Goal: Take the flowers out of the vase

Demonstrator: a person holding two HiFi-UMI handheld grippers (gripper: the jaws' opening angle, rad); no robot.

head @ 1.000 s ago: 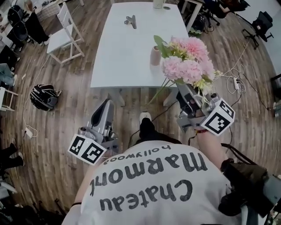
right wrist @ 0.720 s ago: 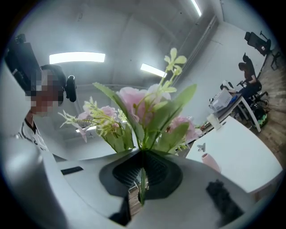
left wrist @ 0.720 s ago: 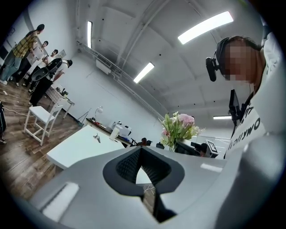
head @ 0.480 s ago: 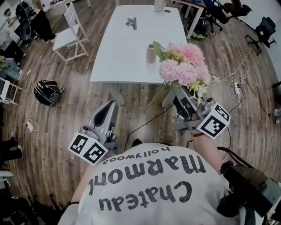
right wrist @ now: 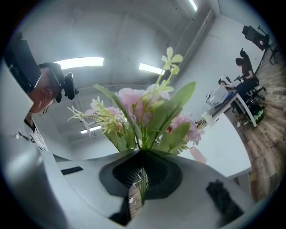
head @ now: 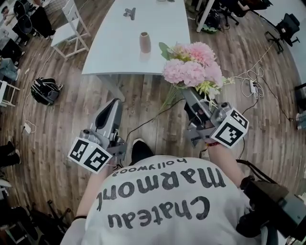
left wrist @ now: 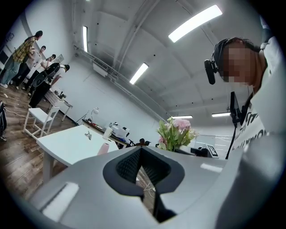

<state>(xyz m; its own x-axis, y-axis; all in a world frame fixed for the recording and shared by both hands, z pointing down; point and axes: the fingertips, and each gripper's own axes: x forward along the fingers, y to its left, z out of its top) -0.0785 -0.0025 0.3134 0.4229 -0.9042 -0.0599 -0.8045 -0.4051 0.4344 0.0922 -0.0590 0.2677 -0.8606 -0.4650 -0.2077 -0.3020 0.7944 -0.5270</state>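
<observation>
A bunch of pink flowers [head: 191, 67] with green leaves is out of the vase and hangs over the wooden floor, in front of the table's near edge. My right gripper [head: 190, 94] is shut on its stems. In the right gripper view the flowers [right wrist: 143, 116] rise straight out of the shut jaws. The small pink vase [head: 145, 42] stands upright and empty on the white table [head: 110, 52]. It also shows in the left gripper view as the vase [left wrist: 103, 149]. My left gripper [head: 114, 104] is shut on nothing, level, to the left of the flowers.
A dark metal clip [head: 129, 13] lies at the table's far end. A white chair [head: 67, 26] stands left of the table and a black bag [head: 45, 91] lies on the floor. Cables [head: 248, 83] trail at the right. Office chairs [head: 287, 24] stand beyond.
Both grippers and the flowers have drawn back from the table toward the person. The vase has stayed on the table, now farther off. Neither gripper's jaws have changed.
</observation>
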